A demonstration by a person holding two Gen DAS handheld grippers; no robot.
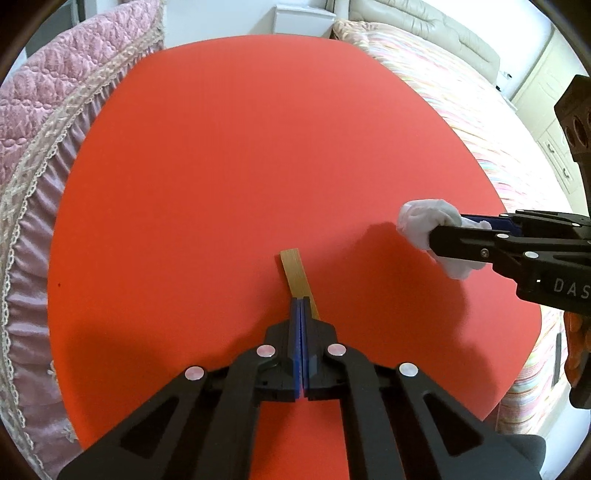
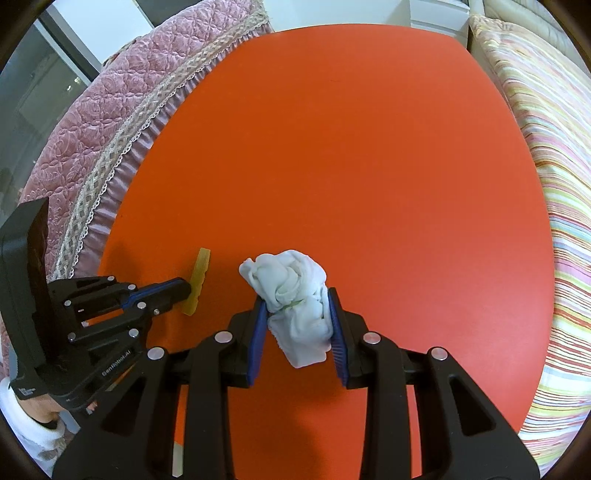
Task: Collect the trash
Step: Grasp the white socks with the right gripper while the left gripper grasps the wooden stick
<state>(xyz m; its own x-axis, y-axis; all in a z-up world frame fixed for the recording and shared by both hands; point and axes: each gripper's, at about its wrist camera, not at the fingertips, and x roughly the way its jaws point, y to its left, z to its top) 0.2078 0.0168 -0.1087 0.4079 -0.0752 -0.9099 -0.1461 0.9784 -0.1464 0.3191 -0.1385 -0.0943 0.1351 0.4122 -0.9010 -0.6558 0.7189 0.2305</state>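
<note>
A flat tan strip [image 1: 293, 275] lies on the red tabletop [image 1: 221, 147], and my left gripper [image 1: 301, 303] is shut on its near end. In the right wrist view the same strip [image 2: 199, 271] stands on edge in the left gripper [image 2: 187, 290]. My right gripper [image 2: 296, 295] is shut on a crumpled white tissue wad [image 2: 284, 273], its blue pads [image 2: 258, 325] pressing both sides. From the left wrist view the tissue [image 1: 424, 218] bulges out past the right gripper [image 1: 448, 236], just above the table to the right of the strip.
A pink quilted cover with lace trim [image 2: 110, 110] borders the table's left edge. Striped bedding [image 2: 561, 221] runs along the right edge. A white cabinet [image 1: 303, 18] stands behind the far edge. A white sleeve [image 2: 22, 424] shows at the lower left.
</note>
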